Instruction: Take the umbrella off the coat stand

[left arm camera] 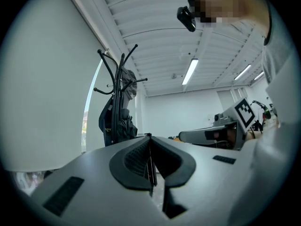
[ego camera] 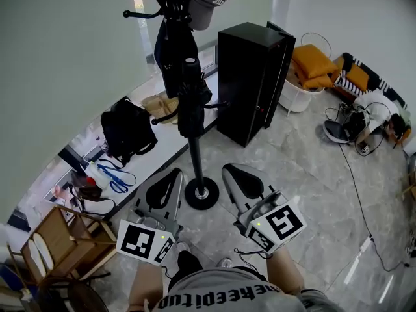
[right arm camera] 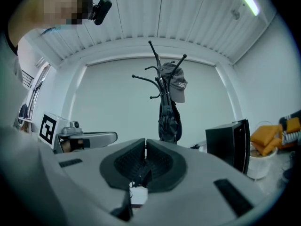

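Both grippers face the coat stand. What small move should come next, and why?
Probably advance the right gripper toward the umbrella and open its jaws: it and the left gripper are shut, empty, and apart from the coat stand.

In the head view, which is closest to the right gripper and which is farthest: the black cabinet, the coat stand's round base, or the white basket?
1. Stand base, on the floor just left of the right gripper.
2. Cabinet, standing ahead and a little to the right.
3. Basket, past the cabinet, on its right side.
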Available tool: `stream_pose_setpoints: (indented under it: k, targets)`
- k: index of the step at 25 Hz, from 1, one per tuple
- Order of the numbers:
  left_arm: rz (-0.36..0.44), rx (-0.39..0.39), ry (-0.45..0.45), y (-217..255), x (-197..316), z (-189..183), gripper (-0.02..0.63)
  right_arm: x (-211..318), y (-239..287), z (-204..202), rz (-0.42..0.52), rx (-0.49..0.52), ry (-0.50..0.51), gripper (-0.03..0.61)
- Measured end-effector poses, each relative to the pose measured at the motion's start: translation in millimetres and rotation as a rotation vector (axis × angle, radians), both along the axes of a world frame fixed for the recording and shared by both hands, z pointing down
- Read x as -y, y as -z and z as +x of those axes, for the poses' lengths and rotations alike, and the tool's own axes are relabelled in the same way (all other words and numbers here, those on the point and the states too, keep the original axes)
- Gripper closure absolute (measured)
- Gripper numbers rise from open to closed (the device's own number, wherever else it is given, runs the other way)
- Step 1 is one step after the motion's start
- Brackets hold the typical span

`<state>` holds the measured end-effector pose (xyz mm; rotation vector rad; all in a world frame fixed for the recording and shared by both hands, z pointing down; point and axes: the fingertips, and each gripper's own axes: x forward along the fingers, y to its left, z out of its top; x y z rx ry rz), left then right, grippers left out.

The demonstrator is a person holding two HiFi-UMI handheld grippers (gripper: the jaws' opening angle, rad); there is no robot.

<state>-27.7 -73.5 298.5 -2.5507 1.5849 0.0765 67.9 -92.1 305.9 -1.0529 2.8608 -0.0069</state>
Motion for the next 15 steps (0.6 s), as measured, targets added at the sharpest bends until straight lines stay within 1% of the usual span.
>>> stream_pose_setpoints:
  k: [7, 15]
  targets:
    - [-0.002, -0.013, -0.049, 4, 19, -25, 0.597, 13, 2, -25, -0.009, -0.013, -0.044, 0.565]
    - [-0.005, -0.025, -0.119, 2, 36, -42, 0.597, 23, 1, -40, -0.013, -0.017, -0.119, 0.565]
